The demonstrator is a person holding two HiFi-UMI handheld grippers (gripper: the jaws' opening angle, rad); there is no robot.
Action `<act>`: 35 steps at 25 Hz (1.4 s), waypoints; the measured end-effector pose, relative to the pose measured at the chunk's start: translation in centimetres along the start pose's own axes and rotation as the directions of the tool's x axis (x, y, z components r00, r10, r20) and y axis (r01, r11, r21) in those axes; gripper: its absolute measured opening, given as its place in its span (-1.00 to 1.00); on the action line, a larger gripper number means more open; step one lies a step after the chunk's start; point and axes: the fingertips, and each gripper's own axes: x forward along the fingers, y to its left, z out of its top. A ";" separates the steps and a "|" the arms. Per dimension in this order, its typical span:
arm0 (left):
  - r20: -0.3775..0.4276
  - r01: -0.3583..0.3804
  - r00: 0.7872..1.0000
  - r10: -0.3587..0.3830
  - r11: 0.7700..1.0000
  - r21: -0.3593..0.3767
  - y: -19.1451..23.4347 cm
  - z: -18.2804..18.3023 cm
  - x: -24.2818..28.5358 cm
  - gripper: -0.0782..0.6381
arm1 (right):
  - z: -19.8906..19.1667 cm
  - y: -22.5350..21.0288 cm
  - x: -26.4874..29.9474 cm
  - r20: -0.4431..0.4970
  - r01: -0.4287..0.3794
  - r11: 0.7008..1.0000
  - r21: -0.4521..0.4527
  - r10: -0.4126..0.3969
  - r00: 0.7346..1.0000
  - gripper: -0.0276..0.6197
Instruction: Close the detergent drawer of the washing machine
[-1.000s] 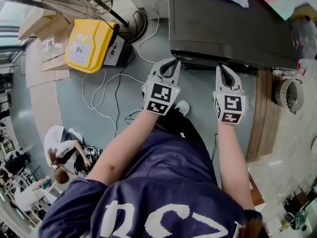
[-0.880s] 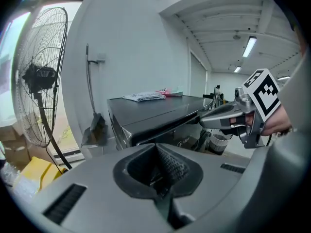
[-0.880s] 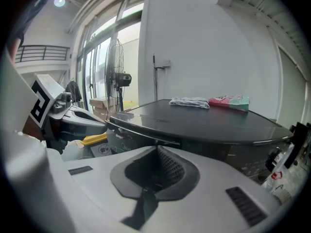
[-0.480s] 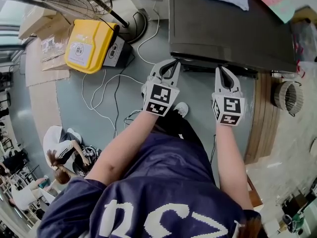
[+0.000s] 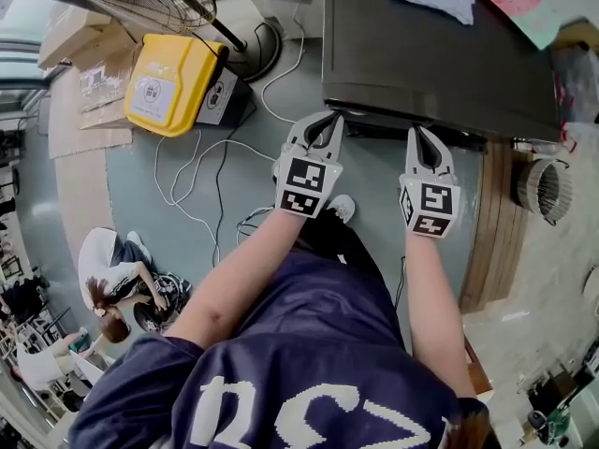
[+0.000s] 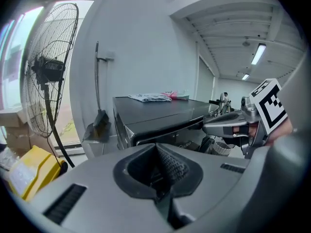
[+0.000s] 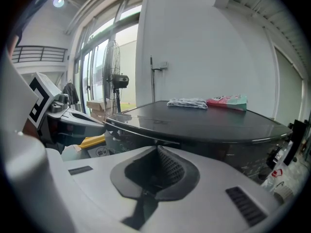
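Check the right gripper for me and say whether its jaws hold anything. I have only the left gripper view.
Observer: In its own view the right gripper has its jaws together, with nothing between them.
Operator: Look down and name what lies on the floor to my left.
Observer: The head view shows white cables looping over the grey floor, left of the left gripper.
Operator: Report anyone else nearby.
Observer: Seated people in white tops show at the head view's lower left, well away from both grippers.
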 end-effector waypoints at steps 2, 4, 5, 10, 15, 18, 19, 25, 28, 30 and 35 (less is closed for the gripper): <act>0.002 0.000 1.000 0.000 1.000 0.000 0.0 0.1 0.0 -0.73 | 0.1 -0.1 0.0 0.004 0.001 1.000 0.007 -0.001 1.000 -0.87; 0.008 -0.010 1.000 0.010 1.000 -0.006 0.1 0.1 0.0 -0.73 | 0.1 0.0 0.1 0.005 0.002 1.000 0.013 -0.002 1.000 -0.87; 0.013 -0.018 1.000 0.018 1.000 -0.011 0.2 0.0 0.0 -0.73 | 0.1 0.0 0.2 0.004 0.002 1.000 0.017 -0.002 1.000 -0.86; 0.023 -0.032 0.999 0.032 0.999 -0.017 0.1 -0.2 0.1 -0.73 | -0.2 -0.1 0.2 0.010 0.009 1.000 0.028 -0.009 1.000 -0.86; 0.027 -0.045 0.999 0.046 0.999 -0.022 0.6 0.2 0.7 -0.73 | 0.3 -0.4 0.8 0.007 0.016 0.998 0.058 -0.016 1.000 -0.87; 0.023 -0.054 0.998 0.055 0.999 -0.004 0.7 0.3 0.9 -0.73 | 0.3 -0.4 1.0 0.003 0.011 0.998 0.068 -0.011 1.000 -0.86; 0.024 -0.050 0.998 0.050 0.999 0.004 0.6 0.2 0.8 -0.73 | 0.2 -0.3 0.9 0.005 0.005 0.998 0.066 -0.006 1.000 -0.86; 0.022 -0.042 0.999 0.042 0.999 0.023 0.6 0.3 0.6 -0.73 | 0.3 -0.2 0.9 0.014 -0.012 0.997 0.071 0.011 1.000 -0.86; 0.054 -0.020 0.998 0.018 0.999 0.041 -0.2 1.7 -0.8 -0.73 | 1.8 0.1 -0.2 0.048 -0.032 0.997 0.065 0.029 0.998 -0.86; 0.087 -0.010 0.996 0.005 0.998 0.057 -0.7 2.8 -2.1 -0.73 | 3.2 0.5 -1.5 0.087 -0.040 0.998 0.040 0.037 0.995 -0.86; 0.156 -0.026 0.988 0.017 0.998 0.059 -0.3 6.1 -5.0 -0.73 | 6.6 0.8 -5.0 0.170 -0.034 0.999 0.010 0.032 0.985 -0.86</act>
